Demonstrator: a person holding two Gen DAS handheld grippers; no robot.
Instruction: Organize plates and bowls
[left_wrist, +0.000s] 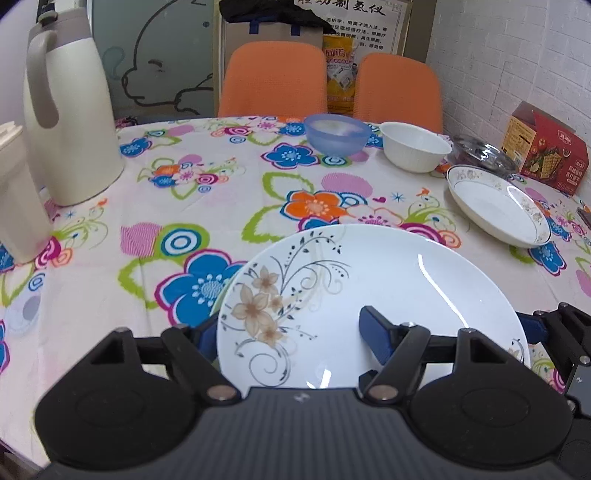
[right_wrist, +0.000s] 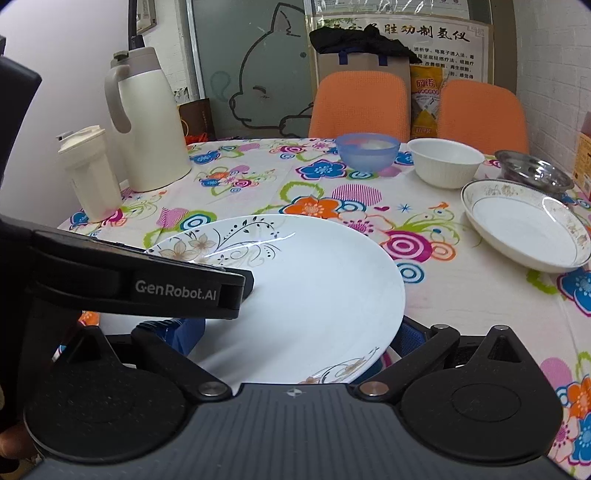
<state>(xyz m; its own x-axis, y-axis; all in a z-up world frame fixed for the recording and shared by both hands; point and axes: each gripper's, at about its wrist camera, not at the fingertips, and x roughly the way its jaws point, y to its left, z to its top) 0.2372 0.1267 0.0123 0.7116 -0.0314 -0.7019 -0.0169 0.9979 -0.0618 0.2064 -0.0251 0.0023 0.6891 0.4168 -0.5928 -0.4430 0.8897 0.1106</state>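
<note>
**Holding a flowered plate over the table with both grippers**

Gripping the large white round plate with brown flowers and black vines (left_wrist: 369, 295), the left gripper (left_wrist: 291, 336) is pinching its near rim: one blue finger (left_wrist: 375, 332) is lying on the plate's upper face, the other showing at the plate's edge. The right gripper (right_wrist: 295, 339) is sitting with its blue fingers spread either side of the same plate (right_wrist: 306, 295); whether they are pressing it cannot be told. The plate is tilting above the flower-patterned tablecloth (left_wrist: 221, 192). Farther back, a gold-trimmed white deep plate (left_wrist: 495, 206), a white bowl (left_wrist: 413, 151), a translucent blue bowl (left_wrist: 336, 134) and a metal bowl (right_wrist: 532, 173) are standing apart from one another.
</note>
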